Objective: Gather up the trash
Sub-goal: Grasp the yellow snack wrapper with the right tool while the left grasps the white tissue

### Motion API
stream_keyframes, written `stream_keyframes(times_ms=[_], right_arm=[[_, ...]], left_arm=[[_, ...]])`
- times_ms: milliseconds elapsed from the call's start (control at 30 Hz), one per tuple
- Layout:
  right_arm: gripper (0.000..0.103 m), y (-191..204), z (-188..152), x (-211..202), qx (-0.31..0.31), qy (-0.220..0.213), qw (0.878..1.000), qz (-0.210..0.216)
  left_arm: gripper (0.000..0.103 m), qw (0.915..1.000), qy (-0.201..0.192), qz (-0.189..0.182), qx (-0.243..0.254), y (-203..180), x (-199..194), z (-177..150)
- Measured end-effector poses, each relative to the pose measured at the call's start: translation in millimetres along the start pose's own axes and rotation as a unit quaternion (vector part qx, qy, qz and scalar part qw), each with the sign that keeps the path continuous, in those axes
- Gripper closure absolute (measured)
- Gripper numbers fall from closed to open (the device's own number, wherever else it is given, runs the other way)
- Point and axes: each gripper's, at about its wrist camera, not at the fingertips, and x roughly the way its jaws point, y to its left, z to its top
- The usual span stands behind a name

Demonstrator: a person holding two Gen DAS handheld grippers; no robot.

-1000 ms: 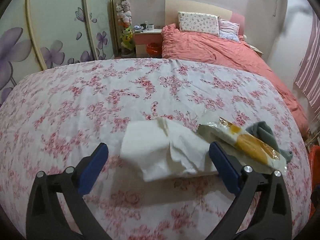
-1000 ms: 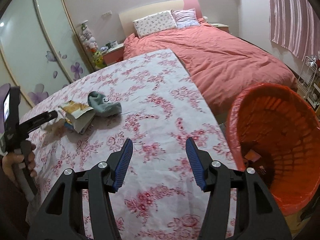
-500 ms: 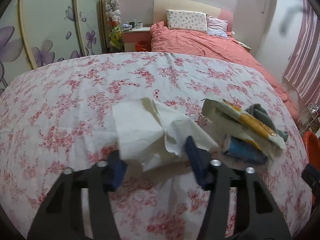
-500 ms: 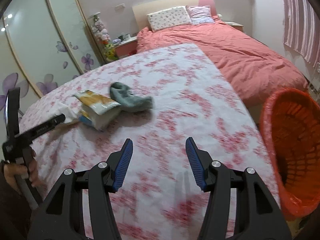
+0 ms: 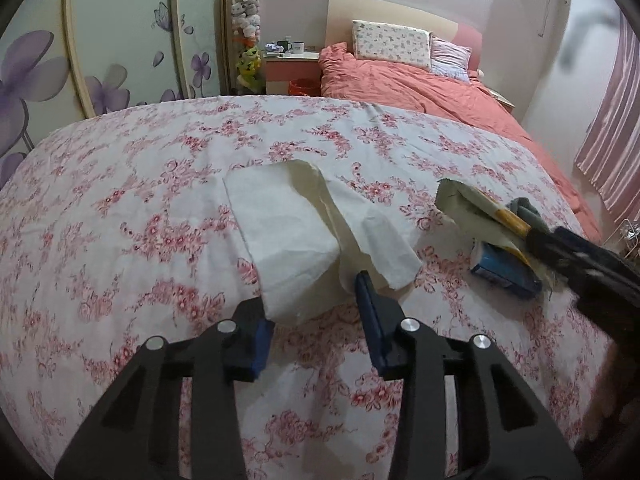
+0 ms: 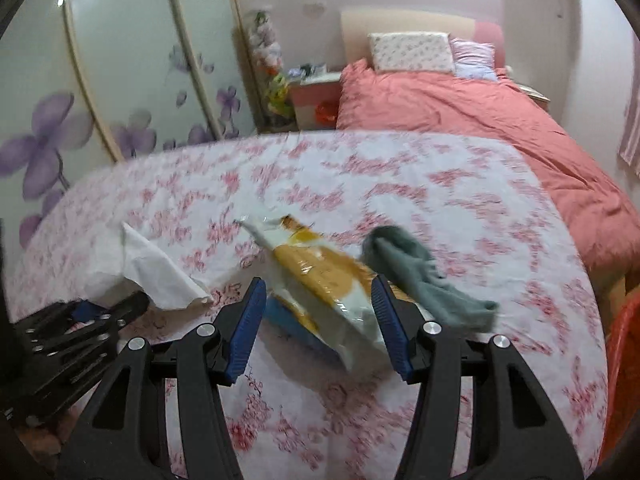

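Now both grippers working the trash pile on the bed

Floral bedspread (image 5: 120,208) is serving as the work surface, so all the litter is lying loose on top of it. Orange bin (image 6: 624,368) is showing only as a sliver at the far right edge of the right wrist view, probably parked there as the drop point.

White tissue paper (image 5: 288,236) is sitting mid-bed, left of the other pieces. Left gripper (image 5: 316,320) has just been closing on its near edge; jaws are narrow, paper bunched between the pads, looks pinched, likely for lifting.

Yellow-and-white snack wrapper (image 6: 320,280) is lying right of the tissue, on top of a blue packet (image 5: 504,272). Right gripper (image 6: 320,320) is straddling it at medium width, pads not pressing yet; likely lining up a grab.

Grey sock (image 6: 424,276) is lying just right of the wrapper; probably not trash.
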Motion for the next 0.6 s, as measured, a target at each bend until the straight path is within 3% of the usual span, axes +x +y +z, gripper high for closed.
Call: stream_keyframes(times_ms=[33,100,167,267,367,600], right_arm=[[0.048,4,0,6,-0.012,0.009,1.0,-0.013],[0.059,5,-3,13,-0.025,0.021,0.999,-0.032],[0.081,0,-5,11,-0.015,0.021,0.999,-0.03],[0.091,-6,-4,-1,0.003,0.009,1.0,-0.016],[0.097,-8,-4,-16,0.008,-0.008,1.0,-0.011],[0.098,-26,-12,-44,0.03,-0.027,0.999,-0.014]], left_arm=[[0.059,1.0,0.0,0.001,0.001,-1,0,-1],[0.054,1.0,-0.002,0.001,0.0,0,-1,-2],[0.048,1.0,-0.005,0.0,-0.004,3,-2,-2],[0.041,0.9999,-0.01,0.0,-0.007,4,-3,-1],[0.029,0.9998,-0.016,0.003,-0.014,6,-5,0],[0.012,0.9988,-0.036,0.007,-0.032,9,-7,10]])
